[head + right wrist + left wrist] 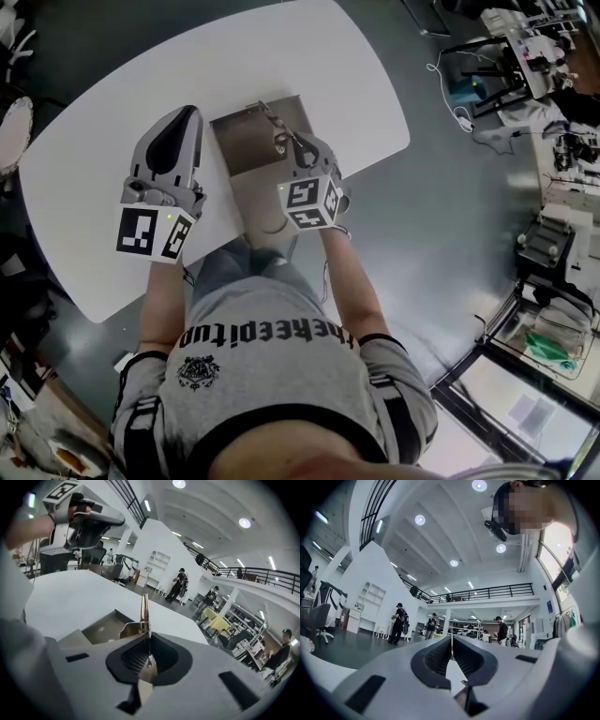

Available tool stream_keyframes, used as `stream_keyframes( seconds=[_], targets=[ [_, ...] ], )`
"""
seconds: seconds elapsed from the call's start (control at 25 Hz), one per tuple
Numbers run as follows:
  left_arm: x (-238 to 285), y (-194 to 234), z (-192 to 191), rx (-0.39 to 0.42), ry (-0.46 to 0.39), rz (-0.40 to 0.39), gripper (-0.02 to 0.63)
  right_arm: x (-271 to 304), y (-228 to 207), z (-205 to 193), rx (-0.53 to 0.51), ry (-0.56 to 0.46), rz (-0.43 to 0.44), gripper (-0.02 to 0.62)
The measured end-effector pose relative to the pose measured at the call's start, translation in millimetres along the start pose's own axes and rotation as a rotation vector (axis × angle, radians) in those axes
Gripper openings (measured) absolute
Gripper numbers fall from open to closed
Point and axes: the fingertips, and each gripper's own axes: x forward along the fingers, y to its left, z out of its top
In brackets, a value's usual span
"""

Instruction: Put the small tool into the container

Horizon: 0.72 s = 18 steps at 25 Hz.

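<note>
Both arms reach out in front of the body, elbows a little bent. The left forearm (161,309) and right forearm (354,295) are both bare.

The left gripper (187,114) sits out to the left, pointing away from the person and roughly level. Its jaws are pressed together with nothing in them.

The right gripper (284,141) is closer to the middle and nosed downward. Its jaws are clamped on the small tool (145,606), which pokes out past the tips.

In the right gripper view you can see the left hand (77,507) wrapped round its gripper, well off to the side.
</note>
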Motion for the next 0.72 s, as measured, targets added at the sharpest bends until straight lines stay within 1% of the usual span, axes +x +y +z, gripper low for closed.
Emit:
stream_keyframes(
  seconds=[0.72],
  targets=[
    [-9, 30, -6, -0.036, 0.010, 0.014, 0.012, 44, 37, -31, -0.366, 0.224, 0.036, 0.006]
  ],
)
